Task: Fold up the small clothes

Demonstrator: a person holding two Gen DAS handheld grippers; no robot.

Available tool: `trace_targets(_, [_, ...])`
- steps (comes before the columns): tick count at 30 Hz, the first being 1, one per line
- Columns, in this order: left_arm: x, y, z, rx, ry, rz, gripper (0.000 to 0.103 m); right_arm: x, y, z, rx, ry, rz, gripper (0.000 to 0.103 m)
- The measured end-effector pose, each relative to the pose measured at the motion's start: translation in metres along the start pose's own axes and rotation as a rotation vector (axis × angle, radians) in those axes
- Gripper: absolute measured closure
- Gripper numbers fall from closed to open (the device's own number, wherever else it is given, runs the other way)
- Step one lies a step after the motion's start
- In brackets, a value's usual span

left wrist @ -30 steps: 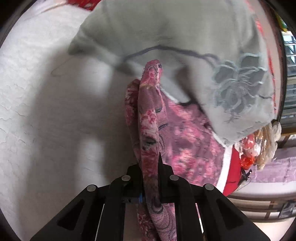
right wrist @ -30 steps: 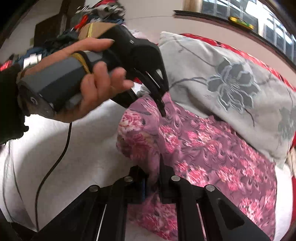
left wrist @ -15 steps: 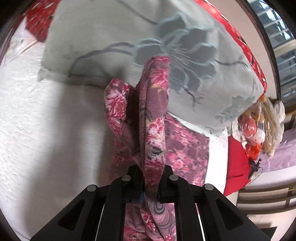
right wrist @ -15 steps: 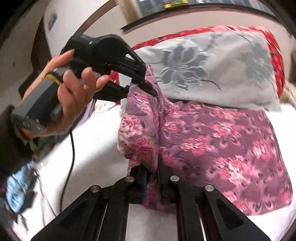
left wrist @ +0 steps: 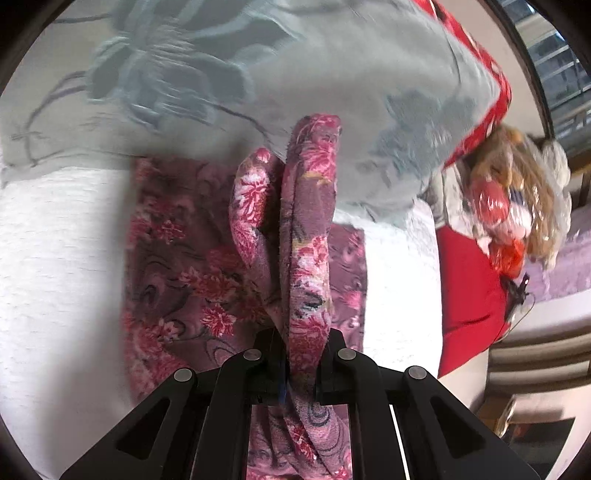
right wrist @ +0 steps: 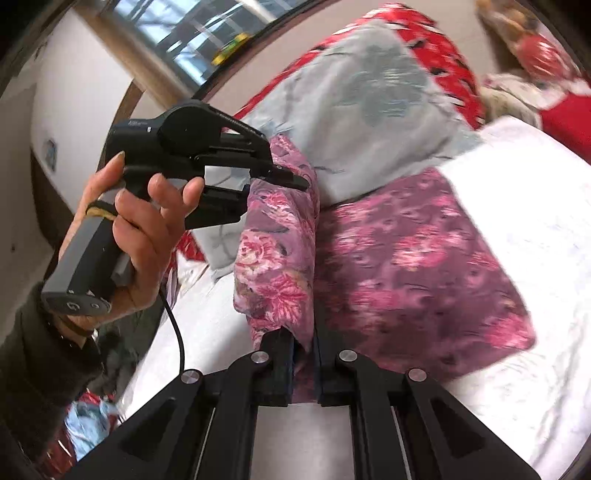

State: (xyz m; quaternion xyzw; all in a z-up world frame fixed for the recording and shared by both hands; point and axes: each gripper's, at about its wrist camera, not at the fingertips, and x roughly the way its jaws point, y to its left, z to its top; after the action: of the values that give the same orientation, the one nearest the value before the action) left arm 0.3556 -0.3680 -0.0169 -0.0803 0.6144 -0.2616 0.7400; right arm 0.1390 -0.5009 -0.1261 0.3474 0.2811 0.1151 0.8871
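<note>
White quilted bedding point(right wrist: 517, 258) covers the bed under me, with a grey flowered pillow point(left wrist: 332, 74) at its head lying over red patterned fabric point(right wrist: 436, 40). Beyond the bed edge a window point(right wrist: 177, 33) sits in a pale wall, and a clear bag point(left wrist: 517, 206) of reddish things lies by the pillow. The pink floral cloth point(right wrist: 406, 266) is spread on the bedding just below the pillow, one edge lifted. My left fingers point(left wrist: 299, 365) clench a fold of that edge; my right fingers point(right wrist: 303, 354) are clenched on it too.
</note>
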Motion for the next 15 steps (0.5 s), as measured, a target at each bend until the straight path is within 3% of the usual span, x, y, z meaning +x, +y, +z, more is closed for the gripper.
trace_targets(7, [0.067,-0.039,0.006,0.066,0.064,0.040,0.094,-0.018,-0.050,0.001,0.135,-0.019,-0.046,0.096])
trace_targets(10, [0.094,-0.043,0.010,0.060,0.085,0.049,0.089,-0.017,-0.072,0.000,0.206,-0.002,-0.061,0.096])
trace_targets(13, [0.102,-0.037,0.013,0.025,0.101,-0.010,0.077,-0.011,-0.091,-0.008,0.285,0.027,-0.065,0.096])
trace_targets(15, [0.100,-0.033,0.014,0.015,0.089,-0.050,0.076,-0.005,-0.101,-0.012,0.328,0.050,-0.065,0.096])
